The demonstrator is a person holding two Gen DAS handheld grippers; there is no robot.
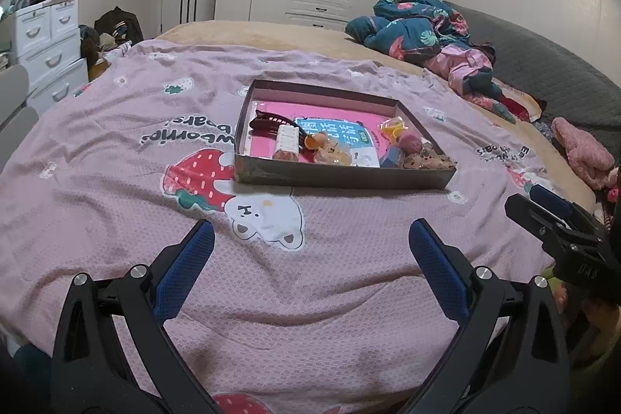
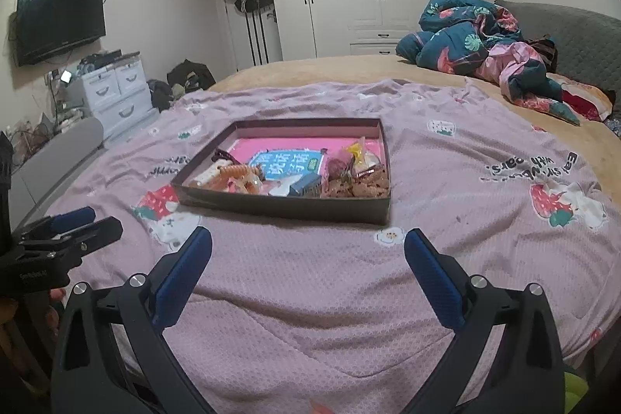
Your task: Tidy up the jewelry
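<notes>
My left gripper (image 1: 310,239) and my right gripper (image 2: 308,245) both hang low in their frames over the pink strawberry bedspread (image 1: 116,181), jaws spread wide and holding nothing. The shallow dark box (image 1: 341,177) sits on the bed at frame centre, well ahead of both, with hair clips (image 1: 271,123) at its left end, a blue card (image 1: 333,134) in the middle and small trinkets (image 2: 357,181) heaped at its right end.
</notes>
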